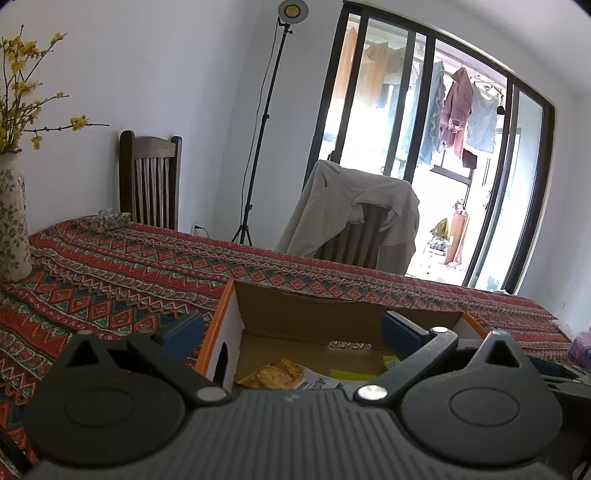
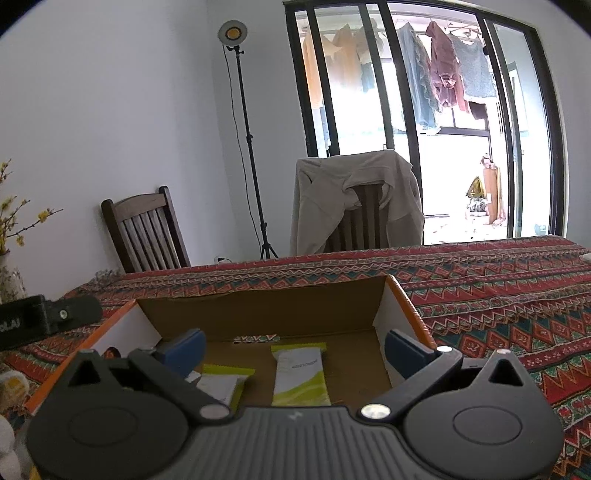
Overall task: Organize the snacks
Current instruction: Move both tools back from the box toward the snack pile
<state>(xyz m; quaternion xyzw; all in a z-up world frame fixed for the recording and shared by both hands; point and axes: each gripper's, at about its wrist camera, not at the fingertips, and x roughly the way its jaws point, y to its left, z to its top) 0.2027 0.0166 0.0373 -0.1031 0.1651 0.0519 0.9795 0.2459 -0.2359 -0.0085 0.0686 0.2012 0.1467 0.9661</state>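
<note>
**A:** How many snack packets are in the cardboard box [image 2: 258, 314]?

**B:** From the right wrist view I count two white-and-green sachets [image 2: 300, 373] lying flat on the box floor, one near the middle and one [image 2: 221, 384] to its left, partly behind the gripper's left finger. The left wrist view adds one packet with a golden cracker picture [image 1: 275, 374] at the near left of the floor, touching a white wrapper. So three at least; the gripper bodies hide the near part of the box.

**A:** Any writing?

**B:** The middle sachet carries a line of small grey print, too small to read. The white wrapper beside the cracker packet has dark lettering, cut off. On a black object [image 2: 26, 321] at the left edge, the letters "OLAI" show.

**A:** And the grippers?

**B:** One each. The left gripper [image 1: 291, 328] has its blue pads [image 1: 183, 330] spread wide, nothing between them; its left finger is outside the box's orange-edged wall. The right gripper [image 2: 293, 345] is likewise spread wide and empty, over the box interior.

**A:** What else is there?

**B:** One table under a red patterned tablecloth [image 2: 498, 295], two dark wooden chairs [image 2: 146, 236], one draped with a beige jacket [image 2: 354, 195], one lamp on a tripod stand [image 2: 232, 31], and one floral vase [image 1: 13, 218] with yellow-blossomed branches.
</note>
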